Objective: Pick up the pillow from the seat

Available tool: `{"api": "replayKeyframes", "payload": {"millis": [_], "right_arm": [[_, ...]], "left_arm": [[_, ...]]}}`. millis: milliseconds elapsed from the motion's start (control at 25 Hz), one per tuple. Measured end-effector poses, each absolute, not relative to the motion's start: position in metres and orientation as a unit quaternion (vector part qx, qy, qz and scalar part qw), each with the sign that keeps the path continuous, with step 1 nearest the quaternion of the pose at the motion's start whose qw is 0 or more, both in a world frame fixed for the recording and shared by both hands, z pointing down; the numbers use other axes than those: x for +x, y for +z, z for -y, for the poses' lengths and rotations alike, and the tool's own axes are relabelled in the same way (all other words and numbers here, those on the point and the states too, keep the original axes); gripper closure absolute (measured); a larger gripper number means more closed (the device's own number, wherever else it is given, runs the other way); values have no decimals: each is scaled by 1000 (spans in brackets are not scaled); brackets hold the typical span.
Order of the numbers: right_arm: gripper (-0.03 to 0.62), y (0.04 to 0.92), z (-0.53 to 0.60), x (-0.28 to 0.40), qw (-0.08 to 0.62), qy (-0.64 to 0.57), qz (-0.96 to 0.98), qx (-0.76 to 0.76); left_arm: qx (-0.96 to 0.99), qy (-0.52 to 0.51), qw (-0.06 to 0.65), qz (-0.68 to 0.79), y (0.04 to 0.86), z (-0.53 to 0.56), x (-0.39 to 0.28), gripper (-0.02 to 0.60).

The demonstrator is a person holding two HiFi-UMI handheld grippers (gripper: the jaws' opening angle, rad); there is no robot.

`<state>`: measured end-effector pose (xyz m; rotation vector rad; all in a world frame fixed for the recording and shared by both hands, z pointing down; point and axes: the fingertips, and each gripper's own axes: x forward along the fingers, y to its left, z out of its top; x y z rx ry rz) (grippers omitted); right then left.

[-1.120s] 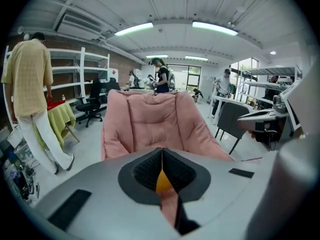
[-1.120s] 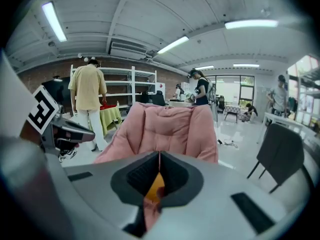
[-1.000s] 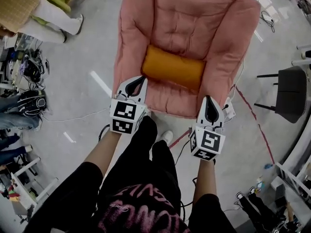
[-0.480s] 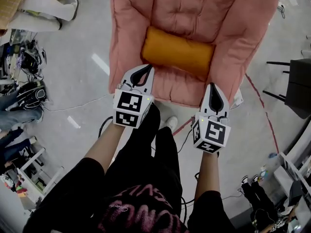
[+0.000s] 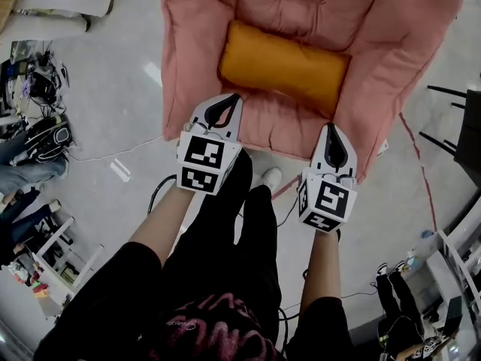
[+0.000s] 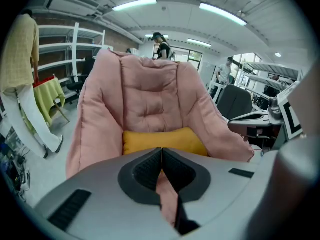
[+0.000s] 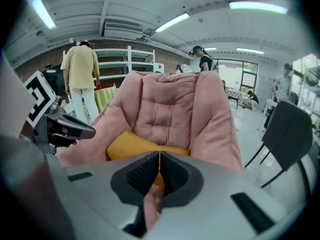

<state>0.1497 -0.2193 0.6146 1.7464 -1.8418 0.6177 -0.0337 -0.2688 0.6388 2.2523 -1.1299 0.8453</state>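
An orange pillow (image 5: 285, 63) lies across the seat of a pink padded armchair (image 5: 391, 43). It also shows as a yellow-orange bolster (image 6: 162, 140) in the left gripper view and behind the jaws (image 7: 127, 146) in the right gripper view. My left gripper (image 5: 231, 99) hangs over the chair's front left edge, shut with nothing in it. My right gripper (image 5: 329, 128) hovers over the front right edge, also shut and holding nothing. Both stop short of the pillow.
A dark chair (image 5: 470, 130) stands at the right. Cables and gear (image 5: 41, 138) lie on the grey floor at the left. People (image 7: 82, 79) and shelving stand behind the armchair. A red line (image 5: 421, 179) runs across the floor at the right.
The view and both grippers have advanced toward the armchair; the tips now overlap its front edge and the pillow sits closer. Both stayed shut.
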Motion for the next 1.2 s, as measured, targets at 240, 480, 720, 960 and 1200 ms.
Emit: {"api": "replayKeyframes", "payload": {"millis": [240, 480, 720, 960, 1200], "right_arm": [[572, 639, 227, 141, 270, 234, 679, 642], [571, 653, 239, 146, 268, 248, 676, 640], [542, 668, 254, 153, 267, 260, 676, 636], [436, 688, 266, 158, 272, 271, 672, 633], [388, 714, 281, 165, 286, 282, 674, 620]], "left_arm": [[819, 320, 252, 404, 668, 266, -30, 571], [816, 321, 260, 405, 678, 283, -31, 569], [812, 333, 253, 407, 690, 302, -32, 565], [802, 343, 266, 409, 711, 313, -33, 442], [791, 352, 285, 411, 734, 325, -30, 361]]}}
